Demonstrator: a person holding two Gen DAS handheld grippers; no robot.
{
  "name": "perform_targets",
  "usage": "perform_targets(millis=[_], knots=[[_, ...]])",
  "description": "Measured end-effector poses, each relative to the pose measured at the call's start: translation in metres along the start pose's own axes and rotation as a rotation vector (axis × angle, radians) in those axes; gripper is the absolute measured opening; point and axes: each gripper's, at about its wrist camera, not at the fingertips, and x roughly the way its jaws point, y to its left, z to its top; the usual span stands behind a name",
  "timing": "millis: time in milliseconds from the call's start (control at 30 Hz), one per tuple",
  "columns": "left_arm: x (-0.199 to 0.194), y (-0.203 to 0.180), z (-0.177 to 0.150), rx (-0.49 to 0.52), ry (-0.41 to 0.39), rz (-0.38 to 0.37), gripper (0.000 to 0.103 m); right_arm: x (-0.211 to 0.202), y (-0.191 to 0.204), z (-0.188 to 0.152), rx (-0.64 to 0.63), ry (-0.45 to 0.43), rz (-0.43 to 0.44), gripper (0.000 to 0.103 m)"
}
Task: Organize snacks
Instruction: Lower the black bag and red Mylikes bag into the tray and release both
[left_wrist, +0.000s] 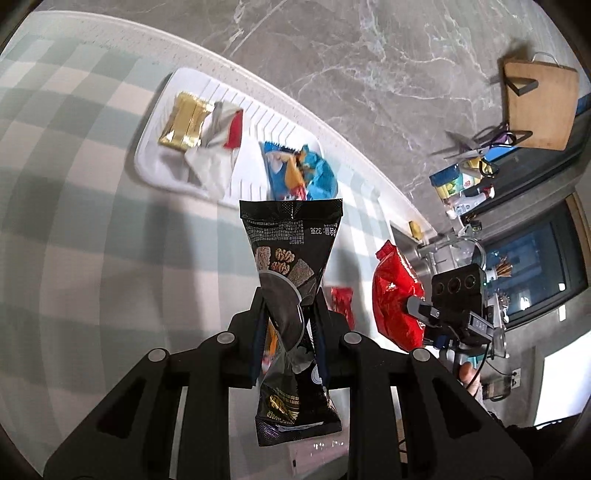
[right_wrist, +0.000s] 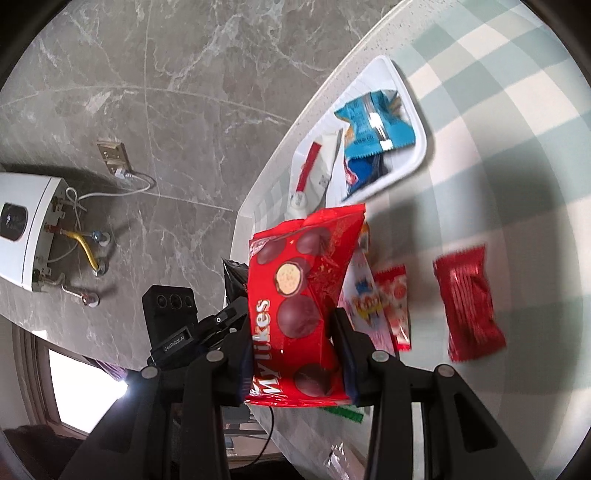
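My left gripper is shut on a black nut-bar packet, which stands up between the fingers above the checked tablecloth. My right gripper is shut on a red Mylikes chocolate-ball bag; that same bag and gripper show at the right of the left wrist view. A white tray lies ahead at the table's far edge, holding a gold packet, a white-and-red wrapper and blue packets. In the right wrist view the tray holds a blue packet.
Loose snacks lie on the cloth in the right wrist view: a red packet, a small red-and-white sachet and a white cartoon packet. Beyond the table edge is grey marble floor, with scissors, a wooden board and a white appliance.
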Motion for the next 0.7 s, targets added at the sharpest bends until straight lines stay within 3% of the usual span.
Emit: perform_targets(millis=[367,700], knots=[[0.026,-0.008,0.067,0.017,0.010,-0.021,0.020,0.018,0.005,0.052,0.012,-0.019,0.002,0.041],[0.069,-0.011,0.134,0.038,0.024,0.010,0.020,0.048,0.001,0.103,0.024,-0.021,-0.010,0.041]])
